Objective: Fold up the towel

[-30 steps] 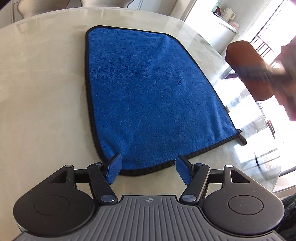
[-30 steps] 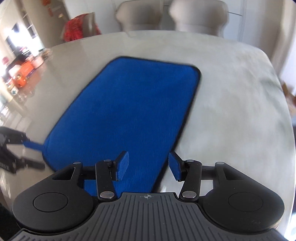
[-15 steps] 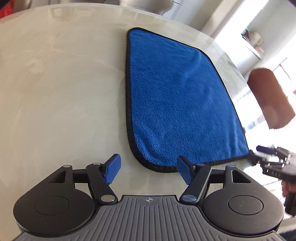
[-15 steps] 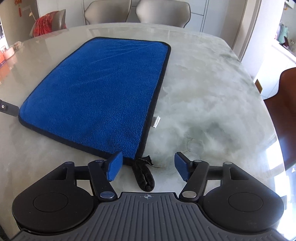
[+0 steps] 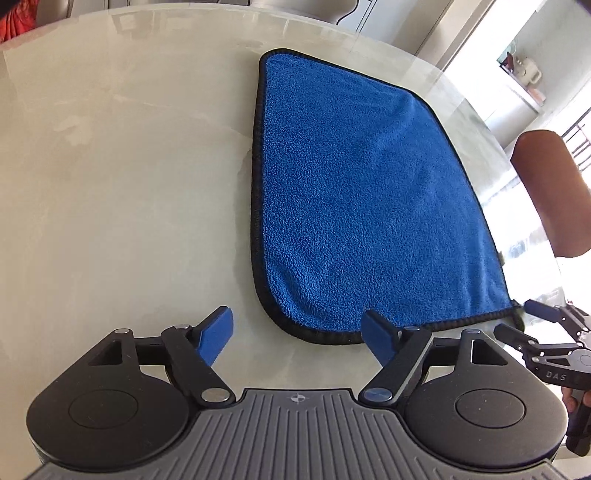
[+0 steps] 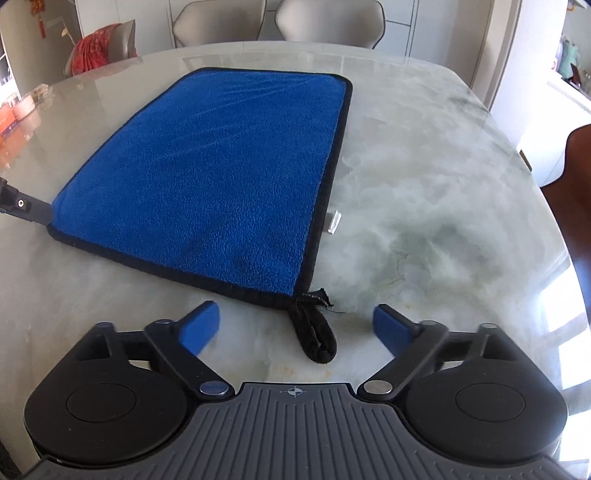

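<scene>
Blue towel [image 5: 362, 206] lies spread flat on the pale marble table [image 5: 129, 184], filling the centre and right of the left wrist view and the upper left and centre of the right wrist view. Its black trim runs all round. Left gripper [image 5: 297, 332] sits low in its frame, jaws opening and wide, the towel's near left corner just ahead between them, pads clear of the cloth. Right gripper [image 6: 295, 323] is spreading too, very wide now, and the black hanging loop [image 6: 314, 332] at the towel's near right corner lies on the table between its pads, untouched. A small white label [image 6: 333, 221] pokes out from the towel's right edge. Two grey chairs [image 6: 280, 18] stand at the top of the frame.
</scene>
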Tool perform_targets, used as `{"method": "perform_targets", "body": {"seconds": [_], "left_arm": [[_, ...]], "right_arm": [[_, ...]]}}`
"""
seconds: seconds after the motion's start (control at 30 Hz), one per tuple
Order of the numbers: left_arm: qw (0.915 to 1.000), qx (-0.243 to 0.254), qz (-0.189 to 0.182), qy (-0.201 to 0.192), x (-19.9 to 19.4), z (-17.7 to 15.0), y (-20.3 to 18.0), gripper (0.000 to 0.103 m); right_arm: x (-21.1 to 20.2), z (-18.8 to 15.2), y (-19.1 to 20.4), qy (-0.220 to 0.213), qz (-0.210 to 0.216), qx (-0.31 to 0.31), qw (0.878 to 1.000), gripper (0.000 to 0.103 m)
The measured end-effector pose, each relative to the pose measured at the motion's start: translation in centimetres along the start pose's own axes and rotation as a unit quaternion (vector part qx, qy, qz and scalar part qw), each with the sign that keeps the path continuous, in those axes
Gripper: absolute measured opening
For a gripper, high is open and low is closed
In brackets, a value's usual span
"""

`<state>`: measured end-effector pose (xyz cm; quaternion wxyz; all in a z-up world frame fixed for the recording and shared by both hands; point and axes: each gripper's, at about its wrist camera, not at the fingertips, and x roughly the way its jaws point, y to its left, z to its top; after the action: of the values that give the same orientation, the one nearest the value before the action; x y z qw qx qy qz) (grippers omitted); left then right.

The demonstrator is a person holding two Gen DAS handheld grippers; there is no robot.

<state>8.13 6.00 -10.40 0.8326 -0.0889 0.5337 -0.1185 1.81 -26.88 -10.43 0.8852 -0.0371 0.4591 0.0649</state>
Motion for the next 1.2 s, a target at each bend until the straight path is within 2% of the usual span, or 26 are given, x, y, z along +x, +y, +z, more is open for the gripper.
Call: {"method": "perform_targets", "body": {"seconds": [0.2, 0.4, 0.5, 0.67, 0.8, 1.0, 1.2], "left_arm": [[0.9998, 0.001, 0.011, -0.015, 0.1, -0.5, -0.5, 0.083], [0.9979, 0.048, 0.032, -0.027, 0.2, -1.5, -1.5, 0.09], [0.997, 0.05, 0.04, -0.045, 0.2, -2.1, -1.7, 0.092], [0.9957, 0.048, 0.034, -0.072, 0.1, -2.9, -1.4, 0.093], [0.9946, 0.036, 0.027, -0.094, 0.1, -3.2, -1.0, 0.097], [0.995, 0.058, 0.025, -0.078, 0.4, -2.8, -1.6, 0.101], [0.9959, 0.049, 0.028, -0.07, 0.2, -2.8, -1.8, 0.101]], "right_arm": [[0.2, -0.1, 0.3, -0.001, 0.0, 0.0, 1.0, 0.102], [0.1, -1.2, 0.3, -0.044, -0.003, 0.005, 0.999, 0.103], [0.1, -1.6, 0.5, -0.056, -0.011, 0.015, 0.998, 0.103], [0.4, -1.5, 0.5, -0.067, -0.017, 0.024, 0.997, 0.103], [0.6, -1.4, 0.4, -0.066, -0.019, 0.026, 0.997, 0.103], [0.6, -1.2, 0.5, -0.06, -0.016, 0.022, 0.998, 0.103], [0.5, -1.5, 0.8, -0.069, -0.019, 0.023, 0.997, 0.102]]}}
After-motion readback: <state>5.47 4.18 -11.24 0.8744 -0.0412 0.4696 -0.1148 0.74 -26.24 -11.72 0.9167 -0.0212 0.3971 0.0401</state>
